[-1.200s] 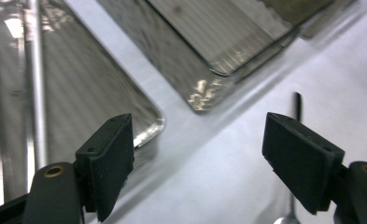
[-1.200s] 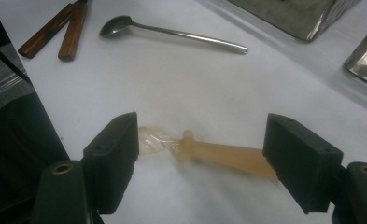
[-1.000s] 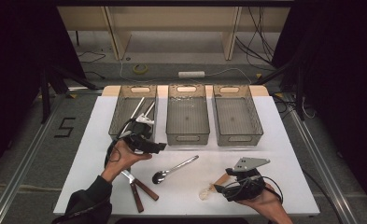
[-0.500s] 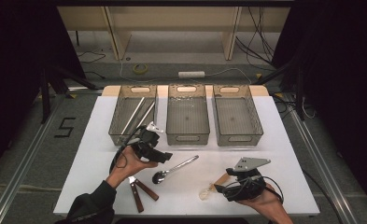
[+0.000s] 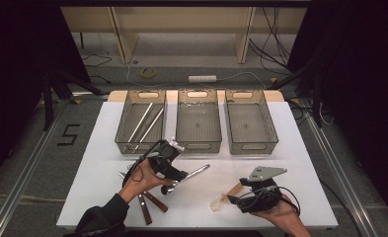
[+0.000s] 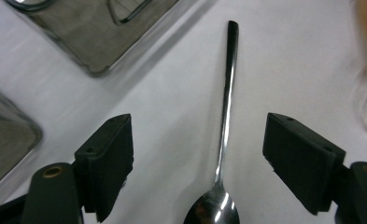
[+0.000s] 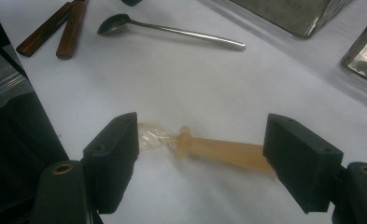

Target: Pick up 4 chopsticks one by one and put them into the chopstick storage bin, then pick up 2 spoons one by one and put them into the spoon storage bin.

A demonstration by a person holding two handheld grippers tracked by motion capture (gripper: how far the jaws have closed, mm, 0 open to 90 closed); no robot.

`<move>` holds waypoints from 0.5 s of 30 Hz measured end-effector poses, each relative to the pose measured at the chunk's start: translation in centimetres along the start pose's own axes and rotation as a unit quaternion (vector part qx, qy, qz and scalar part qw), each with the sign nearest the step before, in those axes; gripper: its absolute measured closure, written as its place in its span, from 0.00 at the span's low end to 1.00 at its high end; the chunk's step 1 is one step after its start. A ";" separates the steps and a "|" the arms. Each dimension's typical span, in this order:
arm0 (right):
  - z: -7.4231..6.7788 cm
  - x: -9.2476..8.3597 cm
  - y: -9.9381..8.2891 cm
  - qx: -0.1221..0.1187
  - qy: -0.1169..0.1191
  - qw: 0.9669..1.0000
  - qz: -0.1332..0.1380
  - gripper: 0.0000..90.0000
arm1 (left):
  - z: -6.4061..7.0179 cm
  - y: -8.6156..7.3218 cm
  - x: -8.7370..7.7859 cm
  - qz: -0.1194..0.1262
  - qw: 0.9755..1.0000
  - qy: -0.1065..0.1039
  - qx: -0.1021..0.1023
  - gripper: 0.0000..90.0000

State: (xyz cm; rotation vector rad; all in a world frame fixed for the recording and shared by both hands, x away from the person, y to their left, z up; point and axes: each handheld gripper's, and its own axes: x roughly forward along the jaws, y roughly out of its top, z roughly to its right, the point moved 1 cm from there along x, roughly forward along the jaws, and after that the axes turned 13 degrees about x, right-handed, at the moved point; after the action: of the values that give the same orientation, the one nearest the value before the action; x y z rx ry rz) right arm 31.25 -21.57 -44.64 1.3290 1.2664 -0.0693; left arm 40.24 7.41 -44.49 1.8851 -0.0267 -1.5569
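- Two claws over white counter [image 5: 305,163].
- Left claw [image 6: 197,154] spread, just closing slightly, astride shiny steel spoon [image 6: 222,140] lying flat on counter, untouched.
- Right claw [image 7: 200,154] spread round pale translucent plastic utensil [image 7: 218,150], no contact.

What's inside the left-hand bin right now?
The left bin holds long slim metal pieces lying slantwise, two at least. Its near end is partly covered by the left gripper, so anything lying there can't be seen.

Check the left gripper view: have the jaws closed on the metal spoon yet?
No, the left gripper stands open, its pads clear on either side of the metal spoon, which lies flat on the white table.
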 end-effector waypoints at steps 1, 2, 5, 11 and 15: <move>0.0 0.0 0.0 0.000 0.000 1.000 0.000 0.31 | 0.1 0.0 0.1 -0.004 1.000 -0.001 0.002 0.28; 0.0 0.0 0.0 -0.001 0.000 1.000 -0.001 0.31 | 0.2 0.0 0.2 -0.010 1.000 -0.004 0.007 0.29; -0.1 0.1 0.0 -0.001 0.000 1.000 -0.003 0.31 | 0.5 0.0 0.7 -0.023 1.000 -0.007 0.013 0.30; -0.1 0.1 0.0 0.000 -0.001 1.000 -0.003 0.31 | 0.9 -0.1 1.4 -0.044 0.998 -0.012 0.030 0.36; -0.1 0.1 0.0 0.000 0.000 1.000 -0.003 0.31 | 1.2 0.0 1.7 -0.049 0.998 -0.013 0.043 0.44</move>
State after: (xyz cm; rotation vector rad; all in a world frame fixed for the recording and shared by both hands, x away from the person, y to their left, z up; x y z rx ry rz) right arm 31.18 -21.45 -44.69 1.3251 1.2702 -0.0750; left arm 39.63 6.13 -46.04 1.9590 -0.0122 -1.6697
